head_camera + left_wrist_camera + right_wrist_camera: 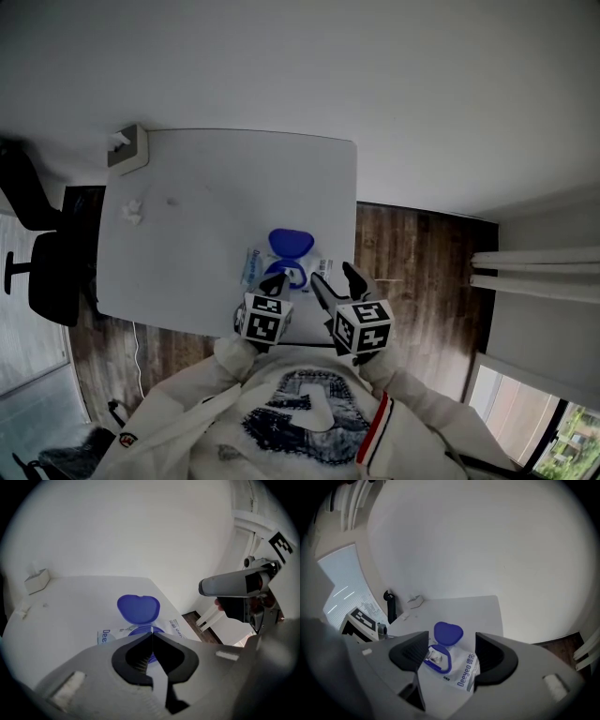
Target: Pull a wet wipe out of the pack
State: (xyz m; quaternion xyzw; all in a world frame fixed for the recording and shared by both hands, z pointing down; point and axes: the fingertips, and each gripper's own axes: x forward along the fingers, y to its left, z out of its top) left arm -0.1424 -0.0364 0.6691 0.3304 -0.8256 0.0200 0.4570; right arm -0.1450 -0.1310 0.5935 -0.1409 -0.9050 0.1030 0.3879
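The wet wipe pack (255,267) lies near the table's front edge, its blue lid (290,243) flipped open and pointing away from me. In the right gripper view a white wipe (435,657) shows in the blue-rimmed opening of the pack (465,671). My left gripper (274,282) hovers at the pack's near side with its jaws shut tip to tip (152,631); I see nothing between them. My right gripper (335,280) is just right of it, open (451,645), and the pack shows in the gap below its jaws, untouched.
A small white box (128,148) sits at the table's far left corner, a crumpled white scrap (131,211) nearer along the left side. A black office chair (42,272) stands left of the table (234,178). Wooden floor (412,253) lies to the right.
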